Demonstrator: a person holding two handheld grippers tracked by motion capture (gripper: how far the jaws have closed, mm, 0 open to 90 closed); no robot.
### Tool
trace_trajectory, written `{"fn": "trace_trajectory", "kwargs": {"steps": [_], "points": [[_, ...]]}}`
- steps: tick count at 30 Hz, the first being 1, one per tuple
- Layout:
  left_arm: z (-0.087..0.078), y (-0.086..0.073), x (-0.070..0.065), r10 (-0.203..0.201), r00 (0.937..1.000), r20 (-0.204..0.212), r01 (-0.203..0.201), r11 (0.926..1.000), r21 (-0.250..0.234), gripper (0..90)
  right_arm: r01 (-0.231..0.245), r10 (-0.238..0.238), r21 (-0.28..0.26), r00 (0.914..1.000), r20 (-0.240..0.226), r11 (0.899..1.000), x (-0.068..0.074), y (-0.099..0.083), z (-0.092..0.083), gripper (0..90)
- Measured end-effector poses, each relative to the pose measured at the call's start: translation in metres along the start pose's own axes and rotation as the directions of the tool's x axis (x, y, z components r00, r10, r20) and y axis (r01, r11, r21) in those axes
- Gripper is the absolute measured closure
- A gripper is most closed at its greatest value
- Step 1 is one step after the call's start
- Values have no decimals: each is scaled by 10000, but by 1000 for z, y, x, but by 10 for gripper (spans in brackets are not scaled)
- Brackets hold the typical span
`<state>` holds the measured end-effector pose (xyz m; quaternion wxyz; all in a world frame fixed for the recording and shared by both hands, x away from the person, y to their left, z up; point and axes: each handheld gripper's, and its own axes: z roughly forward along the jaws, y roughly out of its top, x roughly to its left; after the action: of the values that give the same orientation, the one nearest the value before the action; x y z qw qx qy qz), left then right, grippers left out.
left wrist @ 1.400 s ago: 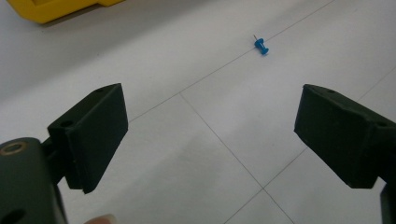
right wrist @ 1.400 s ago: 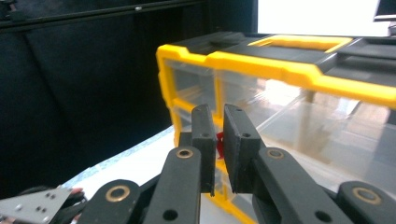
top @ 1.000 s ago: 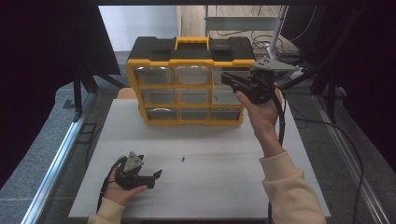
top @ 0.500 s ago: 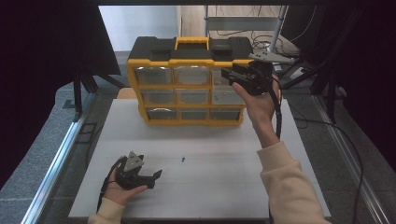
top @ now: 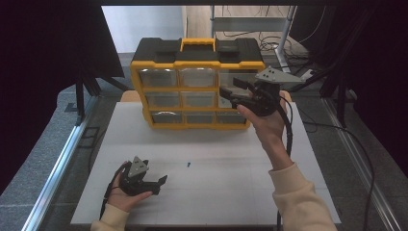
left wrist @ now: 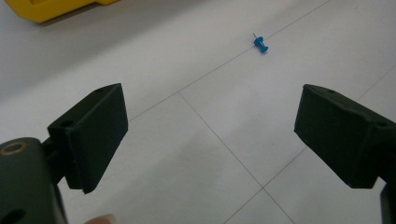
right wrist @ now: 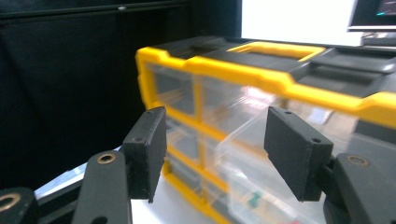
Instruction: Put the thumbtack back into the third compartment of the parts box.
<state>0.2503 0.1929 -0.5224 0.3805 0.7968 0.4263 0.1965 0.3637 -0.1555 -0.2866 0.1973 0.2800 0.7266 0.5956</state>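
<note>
- Yellow organiser box (top: 197, 89) with black lid, yellow handle and three rows of clear drawers stood upright near the far edge of the white table (top: 216, 192), roughly centred.
- Clear drawer (right wrist: 261, 186) in the right column stuck out from the box front, seen in the right gripper view with small coloured bits inside.
- Right gripper (top: 230, 87) hung in front of the right column of drawers, jaws spread, nothing pinched; jaws just been opening.
- Left gripper (top: 159, 185) rested near the near left corner of the table, jaws wide apart, nothing between them.
- Blue push pin (left wrist: 261, 43) lay on its side on the bare table, ahead of the left gripper and well apart from the box.
- Right gripper view blurred; contents of the drawers hard to make out, and which row the pulled-out drawer belonged to could not be told.
- Right column of the box partly hidden behind the right gripper and hand in the high view; box cut off at the edge of the left gripper view.
- Compared with a second earlier: right gripper shifted slightly leftward and lower against the box front, jaws closed then and apart now; left gripper and pin unmoved.
</note>
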Motion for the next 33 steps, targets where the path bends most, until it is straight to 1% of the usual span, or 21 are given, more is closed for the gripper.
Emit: {"fn": "trace_trajectory", "kwargs": {"steps": [7, 9, 15, 17, 21, 27, 28, 30, 32, 33], "points": [[0, 0, 0, 9, 10000, -2, -9, 10000, -22, 101, 376, -365, 164, 9975, -605, 9992, 16, -14, -5, 386], [0, 0, 0, 1, 10000, -11, -1, 10000, -32, 100, 410, -395, 188, 9962, -770, 9990, 19, -18, -6, 385], [0, 0, 0, 15, 10000, -12, -15, 10000, -14, 100, 552, -524, 249, 9932, -1036, 9982, 30, -31, -8, 382], [0, 0, 0, 10, 10000, -11, -10, 10000, -23, 100, 548, -515, 251, 9915, -1192, 9982, 32, -35, -7, 381], [0, 0, 0, 14, 10000, -15, -14, 10000, -19, 100, 604, -541, 485, 9912, -1209, 9970, 36, -45, -5, 378], [0, 0, 0, 18, 10000, -18, -18, 10000, -11, 100, 563, -450, 772, 9891, -1398, 9954, 39, -60, 2, 370], [0, 0, 0, -12, 10000, -11, 12, 10000, -8, 101, 620, -507, 822, 9899, -1325, 9947, 40, -62, 3, 368], [0, 0, 0, 22, 10000, -24, -22, 10000, -15, 101, 644, -508, 983, 9895, -1353, 9931, 41, -68, 7, 363], [0, 0, 0, 16, 10000, -24, -17, 10000, -12, 101, 611, -439, 1074, 9869, -1555, 9923, 41, -73, 10, 358], [0, 0, 0, 16, 10000, -36, -17, 10000, -24, 101, 563, -382, 1136, 9871, -1556, 9919, 41, -76, 12, 356]]}}
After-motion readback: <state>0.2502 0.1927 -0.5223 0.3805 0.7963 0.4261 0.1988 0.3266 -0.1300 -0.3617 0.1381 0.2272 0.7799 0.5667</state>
